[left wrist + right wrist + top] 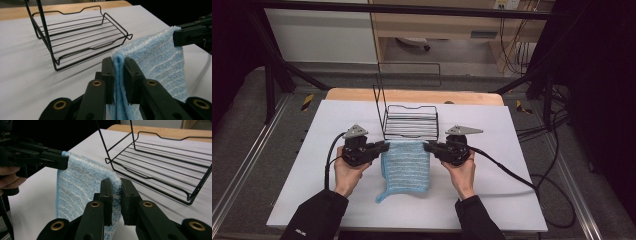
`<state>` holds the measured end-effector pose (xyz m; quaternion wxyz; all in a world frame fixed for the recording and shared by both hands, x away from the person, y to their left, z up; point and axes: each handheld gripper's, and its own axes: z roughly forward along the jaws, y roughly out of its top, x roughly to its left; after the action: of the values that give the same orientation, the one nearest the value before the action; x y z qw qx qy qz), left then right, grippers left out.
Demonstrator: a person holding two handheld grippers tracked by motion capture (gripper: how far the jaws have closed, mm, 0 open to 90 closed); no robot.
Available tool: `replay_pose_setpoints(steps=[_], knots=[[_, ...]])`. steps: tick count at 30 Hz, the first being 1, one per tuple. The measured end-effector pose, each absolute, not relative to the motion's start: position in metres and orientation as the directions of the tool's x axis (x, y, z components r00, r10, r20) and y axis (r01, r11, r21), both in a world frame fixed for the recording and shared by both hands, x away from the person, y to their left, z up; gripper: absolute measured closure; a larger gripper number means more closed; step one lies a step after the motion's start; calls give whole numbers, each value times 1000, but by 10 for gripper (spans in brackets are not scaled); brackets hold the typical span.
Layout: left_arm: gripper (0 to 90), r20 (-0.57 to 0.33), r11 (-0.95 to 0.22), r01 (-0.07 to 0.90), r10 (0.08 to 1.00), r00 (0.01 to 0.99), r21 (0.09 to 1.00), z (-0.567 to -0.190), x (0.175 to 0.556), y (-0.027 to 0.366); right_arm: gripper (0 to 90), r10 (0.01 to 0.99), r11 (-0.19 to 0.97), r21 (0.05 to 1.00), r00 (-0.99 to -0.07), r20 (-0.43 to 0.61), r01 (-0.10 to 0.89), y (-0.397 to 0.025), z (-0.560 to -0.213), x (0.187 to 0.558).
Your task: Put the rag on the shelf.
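While lifted: blue striped towel hangs folded between both claws, lower end on the white worktop.
Left claw: clamped on one top corner.
Right claw: clamped on the other.
Done: corners gripped, towel raised.
Left, judged: carry into wire rack.
Obstruction: rack's front rail, just beyond towel.

black sleeves, black cables (brass screws)
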<state>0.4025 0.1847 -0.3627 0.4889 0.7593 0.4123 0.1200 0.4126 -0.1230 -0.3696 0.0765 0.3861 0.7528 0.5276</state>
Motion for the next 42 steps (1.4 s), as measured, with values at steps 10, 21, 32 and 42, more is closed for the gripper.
replay_pose_setpoints(steps=[10,21,32,42], knots=[[794,-199,-158,453,739,644,877,-343,391,182,816,666,135,893,-707,238,429,-126,-350,402],[793,-183,-118,391,737,651,913,-322,384,182,817,670,110,929,-717,193,353,-127,-326,395],[794,-179,-70,337,738,651,939,-305,385,180,819,683,77,957,-714,153,278,-128,-304,391],[795,-180,-17,288,746,641,957,-288,389,182,819,696,48,974,-706,127,223,-125,-287,389]])
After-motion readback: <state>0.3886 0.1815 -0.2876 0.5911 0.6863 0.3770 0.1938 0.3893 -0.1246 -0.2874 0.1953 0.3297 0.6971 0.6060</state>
